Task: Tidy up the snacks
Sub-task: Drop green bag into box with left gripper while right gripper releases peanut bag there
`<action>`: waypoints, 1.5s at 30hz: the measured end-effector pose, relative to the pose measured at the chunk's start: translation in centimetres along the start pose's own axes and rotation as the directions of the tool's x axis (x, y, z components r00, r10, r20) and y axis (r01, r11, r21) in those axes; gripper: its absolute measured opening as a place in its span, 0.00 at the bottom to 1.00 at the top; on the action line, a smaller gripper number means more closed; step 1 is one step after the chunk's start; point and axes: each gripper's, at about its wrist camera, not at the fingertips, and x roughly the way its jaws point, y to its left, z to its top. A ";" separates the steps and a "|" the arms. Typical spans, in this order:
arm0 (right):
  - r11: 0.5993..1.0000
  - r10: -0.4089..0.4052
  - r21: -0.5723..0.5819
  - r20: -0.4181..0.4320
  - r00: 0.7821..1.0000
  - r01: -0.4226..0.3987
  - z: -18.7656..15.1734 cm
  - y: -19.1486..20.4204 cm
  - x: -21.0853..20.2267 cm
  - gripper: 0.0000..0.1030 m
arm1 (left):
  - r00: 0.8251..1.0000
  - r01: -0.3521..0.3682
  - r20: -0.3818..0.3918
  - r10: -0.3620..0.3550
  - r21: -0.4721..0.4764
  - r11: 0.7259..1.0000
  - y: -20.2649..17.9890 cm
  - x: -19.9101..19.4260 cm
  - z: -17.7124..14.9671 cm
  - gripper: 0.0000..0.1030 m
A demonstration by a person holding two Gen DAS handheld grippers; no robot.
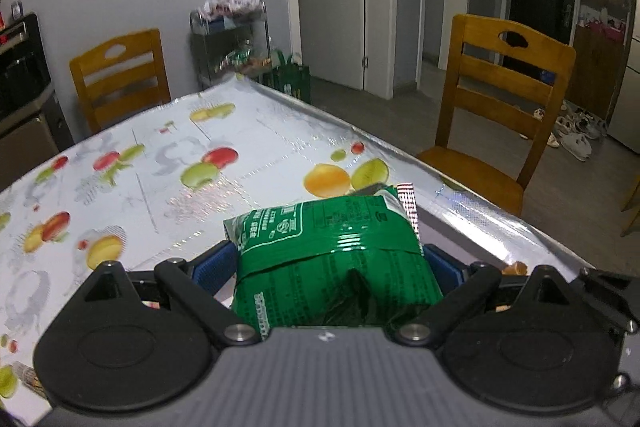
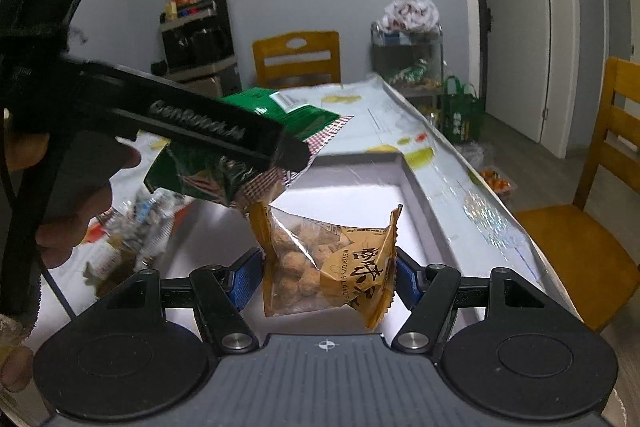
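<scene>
My left gripper [image 1: 332,263] is shut on a green snack bag [image 1: 332,251] with a red-checkered edge and holds it above the fruit-print table [image 1: 168,163]. In the right wrist view the same green bag [image 2: 224,163] hangs from the left gripper's black body [image 2: 192,123], above the white box [image 2: 416,187]. My right gripper [image 2: 328,277] is shut on an orange bag of round coated nuts [image 2: 324,263], held over the box's white floor.
Other snack packets [image 2: 132,227] lie left of the box on the table. Wooden chairs [image 1: 504,107] [image 1: 120,75] stand at the table's right and far sides. A metal cart [image 1: 232,43] with bags stands by the wall. Table edge runs along the right.
</scene>
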 end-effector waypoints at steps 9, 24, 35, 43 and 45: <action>0.997 -0.013 -0.070 -0.042 0.999 0.010 0.7 -0.5 -0.2 0.66 | 0.999 -0.034 -0.039 0.036 0.042 0.999 -1.5 3.0 1.2 0.95; 0.994 0.010 -0.105 -0.103 0.995 -0.021 1.5 -0.4 1.5 0.66 | 0.999 -0.013 -0.049 0.014 0.005 1.000 -0.2 3.6 0.8 0.95; 0.994 0.007 -0.103 -0.144 0.990 -0.022 1.9 -1.2 1.6 0.66 | 0.999 -0.046 0.020 0.045 0.038 0.998 2.5 0.5 -1.0 0.95; 0.990 0.004 -0.139 -0.192 0.981 -0.031 2.5 0.0 2.5 0.65 | 0.994 -0.102 0.049 0.102 -0.002 0.995 6.9 -2.3 -3.2 0.95; 0.986 -0.014 -0.166 -0.196 0.980 -0.020 2.8 0.6 3.0 0.65 | 0.993 -0.101 0.051 0.102 -0.020 0.995 7.7 -2.9 -3.6 0.95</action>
